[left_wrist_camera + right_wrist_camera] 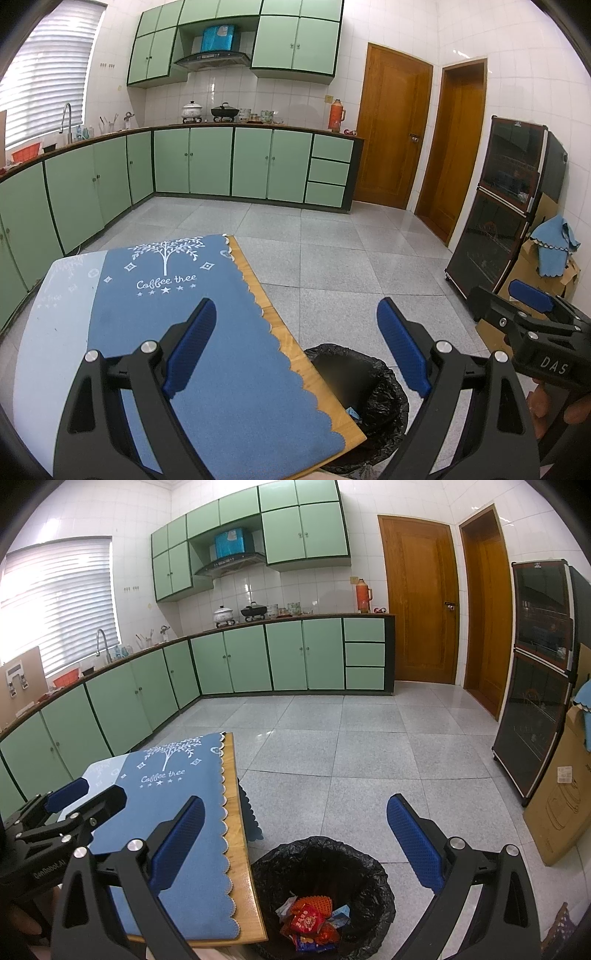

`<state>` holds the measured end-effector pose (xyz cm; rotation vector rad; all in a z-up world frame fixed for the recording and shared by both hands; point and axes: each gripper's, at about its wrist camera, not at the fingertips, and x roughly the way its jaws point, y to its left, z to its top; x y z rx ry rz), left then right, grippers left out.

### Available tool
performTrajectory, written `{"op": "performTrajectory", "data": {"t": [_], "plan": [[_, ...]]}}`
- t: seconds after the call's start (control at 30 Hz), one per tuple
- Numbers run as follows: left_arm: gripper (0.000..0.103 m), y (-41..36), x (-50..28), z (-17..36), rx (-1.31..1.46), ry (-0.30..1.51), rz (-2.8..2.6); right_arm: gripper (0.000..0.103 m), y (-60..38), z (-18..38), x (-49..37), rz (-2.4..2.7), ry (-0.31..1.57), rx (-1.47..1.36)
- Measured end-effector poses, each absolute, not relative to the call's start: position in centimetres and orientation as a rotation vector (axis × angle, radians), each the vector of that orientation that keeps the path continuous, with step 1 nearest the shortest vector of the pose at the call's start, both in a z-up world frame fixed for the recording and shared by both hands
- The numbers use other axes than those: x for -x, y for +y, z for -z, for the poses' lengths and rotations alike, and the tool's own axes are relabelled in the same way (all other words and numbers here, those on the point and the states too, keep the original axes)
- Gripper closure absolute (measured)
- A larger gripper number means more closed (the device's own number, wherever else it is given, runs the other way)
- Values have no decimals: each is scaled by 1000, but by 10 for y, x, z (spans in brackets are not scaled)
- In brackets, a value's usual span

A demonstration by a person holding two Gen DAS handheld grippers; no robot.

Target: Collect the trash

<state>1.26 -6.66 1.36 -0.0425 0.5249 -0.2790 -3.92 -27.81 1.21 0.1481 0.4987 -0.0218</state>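
Note:
A bin lined with a black bag [380, 890] stands on the floor beside the table; it also shows in the left wrist view [388, 398]. Red and blue snack wrappers [312, 921] lie inside it. My right gripper [295, 845] is open and empty, held above the bin and the table's edge; it also shows in the left wrist view [532, 299]. My left gripper [295, 347] is open and empty over the table's right edge; it also shows in the right wrist view [86, 794]. The table carries a blue cloth [229, 332] with a white tree print.
A wooden table edge [240, 878] borders the bin. Green kitchen cabinets [207, 162] run along the left and back. A dark glass cabinet [535, 686] and cardboard boxes [557, 801] stand at the right. Grey tiled floor [351, 746] lies beyond, with two wooden doors [421, 602].

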Motion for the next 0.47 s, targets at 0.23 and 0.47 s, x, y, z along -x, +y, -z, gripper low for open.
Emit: {"op": "performTrajectory", "data": {"t": [0.23,0.47], "plan": [[17,-67,-13,-14,44,524,277,6,-278,-13,39,21,498,-149],[17,-68,-14,-15,46,528,268,6,-277,-14,39,21,499,-148]]}}
